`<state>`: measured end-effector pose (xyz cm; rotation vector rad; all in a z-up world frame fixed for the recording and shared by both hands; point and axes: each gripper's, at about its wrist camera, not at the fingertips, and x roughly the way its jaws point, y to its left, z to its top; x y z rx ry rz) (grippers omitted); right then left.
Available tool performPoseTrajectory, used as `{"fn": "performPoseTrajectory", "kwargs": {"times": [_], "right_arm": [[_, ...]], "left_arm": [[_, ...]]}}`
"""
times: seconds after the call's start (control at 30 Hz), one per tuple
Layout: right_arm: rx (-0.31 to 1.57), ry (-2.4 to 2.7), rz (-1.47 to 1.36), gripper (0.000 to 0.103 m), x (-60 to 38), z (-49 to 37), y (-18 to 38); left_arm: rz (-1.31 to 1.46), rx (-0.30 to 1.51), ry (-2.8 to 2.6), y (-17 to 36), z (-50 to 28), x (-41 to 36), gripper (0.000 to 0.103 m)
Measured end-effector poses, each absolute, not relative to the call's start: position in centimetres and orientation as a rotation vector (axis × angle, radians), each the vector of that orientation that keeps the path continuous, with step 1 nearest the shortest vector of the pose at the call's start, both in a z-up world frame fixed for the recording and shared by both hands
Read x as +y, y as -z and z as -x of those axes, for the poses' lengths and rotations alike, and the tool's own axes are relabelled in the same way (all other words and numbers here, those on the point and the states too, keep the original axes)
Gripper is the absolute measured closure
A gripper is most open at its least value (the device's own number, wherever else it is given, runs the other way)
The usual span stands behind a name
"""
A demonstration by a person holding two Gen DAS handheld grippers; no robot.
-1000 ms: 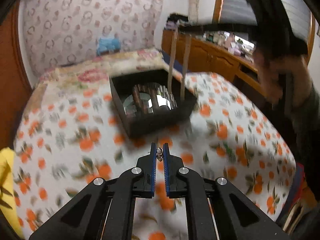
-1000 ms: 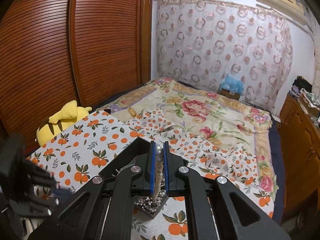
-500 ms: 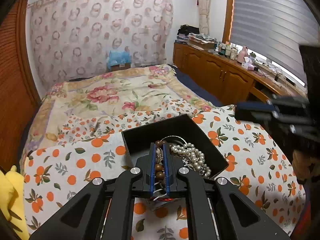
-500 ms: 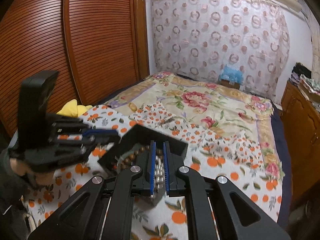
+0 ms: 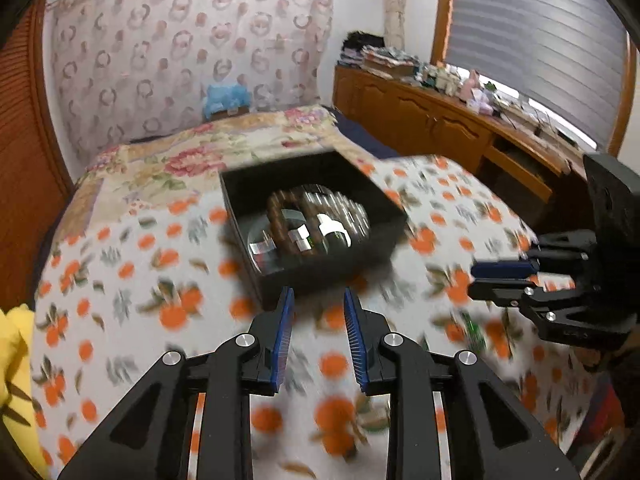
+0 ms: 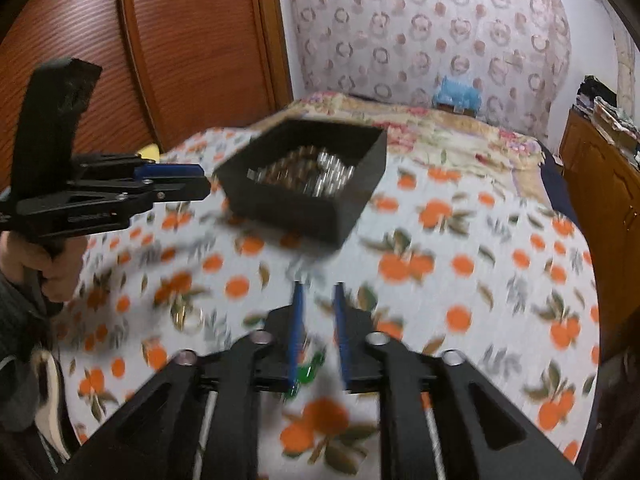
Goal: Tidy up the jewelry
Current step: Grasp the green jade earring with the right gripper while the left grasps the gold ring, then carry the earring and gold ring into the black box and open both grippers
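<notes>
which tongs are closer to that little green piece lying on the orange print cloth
Right. The right tongs hover directly over the green piece, which shows between their open jaws. The left tongs are off to its side, nearer the black box.

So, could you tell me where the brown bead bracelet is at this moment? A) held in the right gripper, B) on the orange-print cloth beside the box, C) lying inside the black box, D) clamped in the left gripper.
C: the brown bead bracelet lies inside the black box, and both grippers' jaws stand apart with nothing between them.
</notes>
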<state>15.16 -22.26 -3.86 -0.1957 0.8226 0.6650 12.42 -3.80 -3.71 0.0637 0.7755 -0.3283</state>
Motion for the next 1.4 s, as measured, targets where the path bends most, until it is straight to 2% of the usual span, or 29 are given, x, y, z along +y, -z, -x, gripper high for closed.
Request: {"fn": "performPoseTrajectory", "kwargs": {"times": [0.27,0.53,0.6,0.63,0.67,1.13,1.17,1.2,1.23,1.27,1.4], "right_arm": [[0.871,-0.628,0.233,0.079,-22.3,-13.2,6.0],[0.899,-0.584,0.235,0.079,-22.0,-14.1,6.8],[0.897,-0.572,0.267,0.08,-21.7,-14.1,6.8],[0.896,-0.564,0.275,0.088,-21.7,-14.1,6.8],[0.89,-0.551,0.292,0.09,-21.7,-14.2,6.8],[0.847,-0.541,0.292,0.091,-22.7,-14.2,5.9],[0.84,-0.542,0.291,0.091,-22.7,-14.2,5.7],[0.834,-0.542,0.29,0.091,-22.7,-14.2,5.5],[0.825,-0.544,0.289,0.091,-22.7,-14.2,5.1],[0.817,-0.546,0.287,0.091,-22.7,-14.3,4.8],[0.792,-0.556,0.281,0.091,-22.5,-14.4,3.8]], "left_arm": [[-0.064,0.857,0.352,7.1,-9.5,-4.6,0.079],[-0.094,0.863,0.38,7.0,-8.8,-5.6,0.079],[-0.106,0.87,0.389,7.1,-8.6,-5.9,0.079],[-0.107,0.872,0.395,7.1,-8.6,-6.1,0.079],[-0.109,0.877,0.403,7.2,-8.5,-6.2,0.079],[-0.156,0.908,0.435,8.3,-8.3,-7.7,0.079],[-0.161,0.905,0.433,8.3,-8.3,-7.8,0.08],[-0.162,0.902,0.434,8.3,-8.2,-7.8,0.087],[-0.153,0.901,0.436,8.3,-8.3,-7.8,0.087],[-0.141,0.895,0.434,8.1,-8.2,-7.6,0.093],[-0.115,0.882,0.423,7.6,-8.4,-6.8,0.093]]}}
